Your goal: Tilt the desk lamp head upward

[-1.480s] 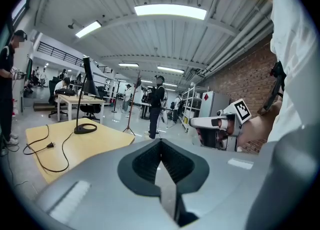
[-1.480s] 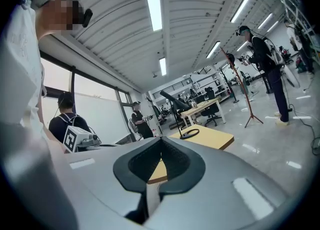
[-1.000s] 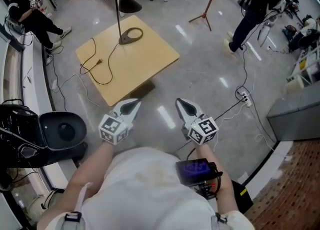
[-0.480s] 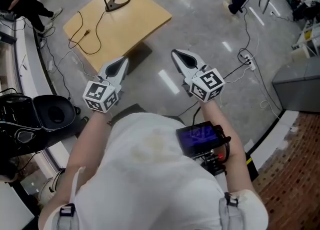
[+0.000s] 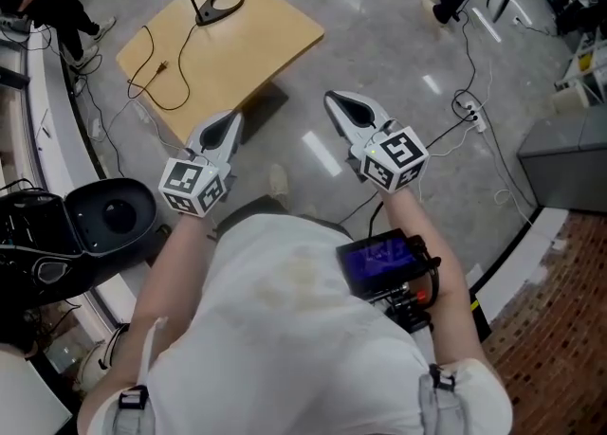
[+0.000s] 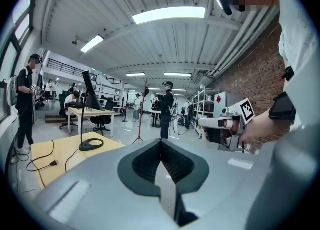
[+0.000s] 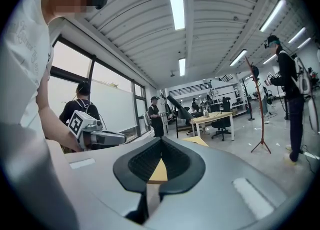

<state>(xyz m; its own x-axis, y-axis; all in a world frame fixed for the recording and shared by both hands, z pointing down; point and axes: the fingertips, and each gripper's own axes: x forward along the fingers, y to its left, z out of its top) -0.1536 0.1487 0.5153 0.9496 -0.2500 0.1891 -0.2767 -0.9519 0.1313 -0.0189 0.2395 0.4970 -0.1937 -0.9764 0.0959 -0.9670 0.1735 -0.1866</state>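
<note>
The desk lamp stands on a small wooden table [image 5: 247, 45] ahead of me, its ring base [image 5: 216, 4] near the far edge. In the head view its head is cut off at the top. In the left gripper view the lamp base [image 6: 91, 145], thin pole and dark head [image 6: 88, 81] show at the left. The right gripper view shows the slanted head [image 7: 176, 104]. My left gripper [image 5: 230, 120] and right gripper [image 5: 334, 99] hover side by side short of the table, both shut and holding nothing, well away from the lamp.
The lamp's cable [image 5: 156, 82] loops across the tabletop. A black chair [image 5: 109, 220] stands at my left. Floor cables run to a power strip [image 5: 469, 113] on the right, near a grey cabinet [image 5: 569, 168]. People stand at the top left and top right.
Both grippers have risen and moved forward toward the table. The head view has tipped down, so the lamp head has left the top of the frame.
</note>
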